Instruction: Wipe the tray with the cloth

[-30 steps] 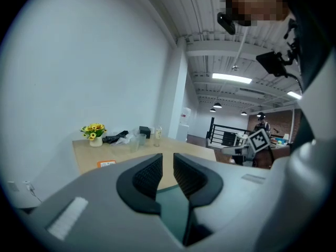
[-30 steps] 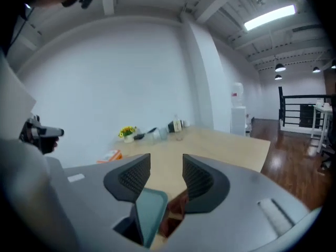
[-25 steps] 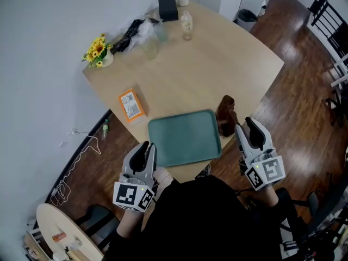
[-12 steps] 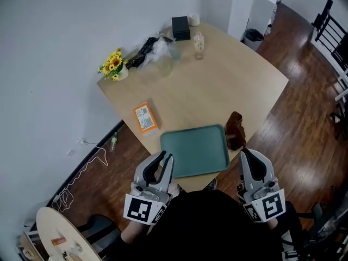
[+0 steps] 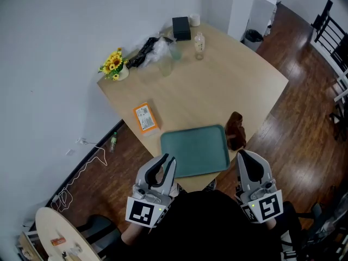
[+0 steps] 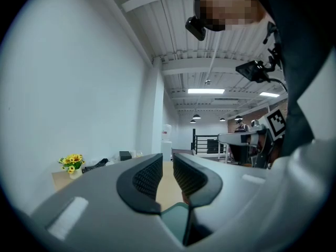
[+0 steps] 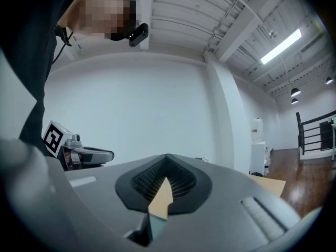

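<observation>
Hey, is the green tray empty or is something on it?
Empty: the tray shows bare green all over; the brown cloth sits on the table beside it.

A light wooden table (image 5: pixel 228 86) is set against white walls (image 5: pixel 54 64) on a dark wood floor (image 5: pixel 304 91). A white pillar (image 5: pixel 242 4) is seen behind it, black chairs (image 5: pixel 333 20) at the right. A strip light (image 7: pixel 282 46) is mounted under a ribbed white ceiling (image 6: pixel 178 30).
</observation>
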The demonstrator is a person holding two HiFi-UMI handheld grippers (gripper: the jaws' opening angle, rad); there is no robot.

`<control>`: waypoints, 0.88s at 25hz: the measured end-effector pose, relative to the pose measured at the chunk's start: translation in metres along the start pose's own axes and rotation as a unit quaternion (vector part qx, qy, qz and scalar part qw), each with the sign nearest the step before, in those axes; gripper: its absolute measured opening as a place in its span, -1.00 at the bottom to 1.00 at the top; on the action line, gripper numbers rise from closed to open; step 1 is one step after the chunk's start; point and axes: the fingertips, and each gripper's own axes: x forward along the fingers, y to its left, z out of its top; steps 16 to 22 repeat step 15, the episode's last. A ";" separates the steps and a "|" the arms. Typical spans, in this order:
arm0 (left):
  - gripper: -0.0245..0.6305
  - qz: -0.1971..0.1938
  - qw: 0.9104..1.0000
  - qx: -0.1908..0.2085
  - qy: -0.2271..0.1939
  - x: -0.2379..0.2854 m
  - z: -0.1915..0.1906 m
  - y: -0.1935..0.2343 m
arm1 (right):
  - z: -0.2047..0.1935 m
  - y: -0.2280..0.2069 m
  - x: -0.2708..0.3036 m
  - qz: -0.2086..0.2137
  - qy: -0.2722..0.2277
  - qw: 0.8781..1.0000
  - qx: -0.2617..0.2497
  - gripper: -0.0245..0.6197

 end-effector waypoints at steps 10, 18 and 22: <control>-0.78 -0.001 1.000 -0.002 0.005 -0.002 -0.002 0.001 | 0.000 0.004 0.000 0.004 0.000 1.000 0.005 -0.92; -0.78 -0.005 1.000 -0.001 0.004 -0.005 0.000 -0.004 | 0.002 0.004 -0.003 -0.002 -0.002 1.000 0.003 -0.92; -0.78 -0.005 1.000 -0.001 0.004 -0.005 0.000 -0.004 | 0.002 0.004 -0.003 -0.002 -0.002 1.000 0.003 -0.92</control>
